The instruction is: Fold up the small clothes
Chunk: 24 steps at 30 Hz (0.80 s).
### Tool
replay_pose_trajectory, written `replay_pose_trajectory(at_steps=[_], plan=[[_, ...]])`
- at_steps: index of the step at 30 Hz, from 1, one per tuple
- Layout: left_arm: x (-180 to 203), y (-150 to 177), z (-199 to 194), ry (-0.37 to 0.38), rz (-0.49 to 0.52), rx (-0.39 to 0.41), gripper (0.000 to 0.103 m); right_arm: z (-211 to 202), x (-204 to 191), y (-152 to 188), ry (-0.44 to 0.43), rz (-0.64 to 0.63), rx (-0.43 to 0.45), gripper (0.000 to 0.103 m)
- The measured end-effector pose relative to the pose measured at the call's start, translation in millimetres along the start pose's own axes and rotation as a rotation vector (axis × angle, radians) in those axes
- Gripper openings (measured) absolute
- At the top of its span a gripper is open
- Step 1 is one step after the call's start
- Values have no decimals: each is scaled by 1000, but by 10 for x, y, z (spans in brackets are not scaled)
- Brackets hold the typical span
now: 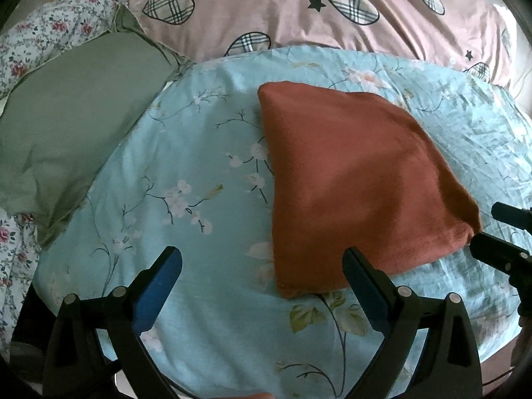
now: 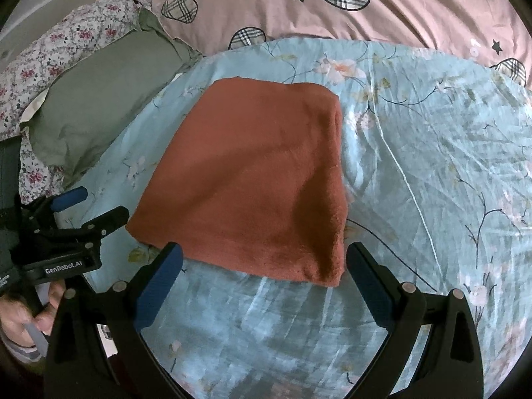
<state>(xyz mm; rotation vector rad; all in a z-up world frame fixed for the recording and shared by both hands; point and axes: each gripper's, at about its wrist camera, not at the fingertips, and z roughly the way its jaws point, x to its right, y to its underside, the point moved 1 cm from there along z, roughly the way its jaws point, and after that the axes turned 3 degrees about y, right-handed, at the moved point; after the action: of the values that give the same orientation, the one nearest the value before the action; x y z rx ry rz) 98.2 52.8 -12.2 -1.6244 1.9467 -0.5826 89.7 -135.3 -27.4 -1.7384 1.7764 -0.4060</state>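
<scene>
While both of my grippers hang over the near edge of the bed, I see the rust-red cloth lying folded flat on the light blue floral sheet, apart from every finger. My left gripper is spread wide, and its right finger sits just in front of the cloth's near edge without gripping it. My right gripper is spread just as wide, its 2 blue-padded fingers flanking the cloth's near edge, with bare sheet between them.

To the right of the cloth the sheet runs wrinkled and open toward its right edge. To the left there is a strip of open sheet, then a sage green pillow lying over the sheet's far left corner. Beyond the sheet's far edge lies a pink cover printed with plaid hearts and small black stars. A white cover with small red flowers bunches up behind the pillow.

From the right wrist view I see the left gripper's body at the left, held in a hand, and it carries white lettering reading "GenRobot.AI".
</scene>
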Motion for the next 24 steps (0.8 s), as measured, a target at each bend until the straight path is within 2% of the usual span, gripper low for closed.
replay_pose_trajectory(at_steps=[16,24], plan=[[21,30,-23,-18,19,7,98,-23,13,2,0,-2,4,99],[15,48,-66,-5,25,21,98,-46,8,7,-2,-6,7,99]])
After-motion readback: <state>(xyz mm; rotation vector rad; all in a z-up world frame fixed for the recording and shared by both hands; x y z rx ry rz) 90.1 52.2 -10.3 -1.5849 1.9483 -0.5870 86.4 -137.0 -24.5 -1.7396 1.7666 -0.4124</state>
